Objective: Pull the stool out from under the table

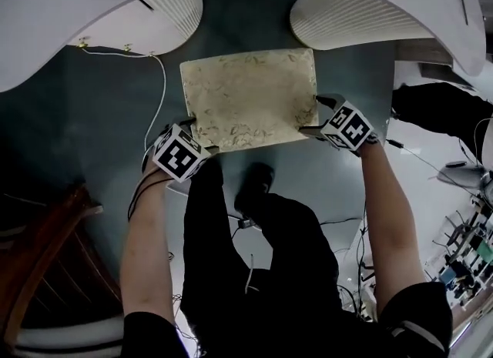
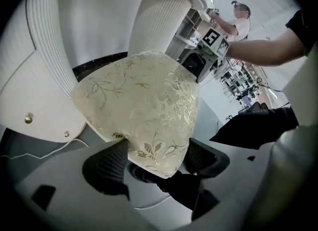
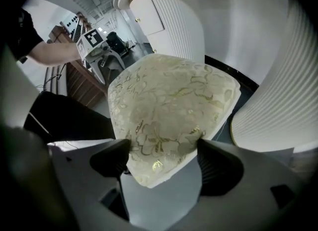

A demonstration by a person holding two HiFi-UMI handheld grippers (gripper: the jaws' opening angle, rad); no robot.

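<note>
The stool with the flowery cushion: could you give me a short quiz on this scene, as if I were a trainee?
1. True or false: in the head view, the stool is hidden under the tabletop.
2. What sits between the right tongs? A) a stool leg B) a corner of the cushion C) nothing
3. Fill in: the two white ribbed columns beyond the stool are the table's ____.

Key: 1 false, the whole cushion shows; 2 B; 3 legs.
</note>
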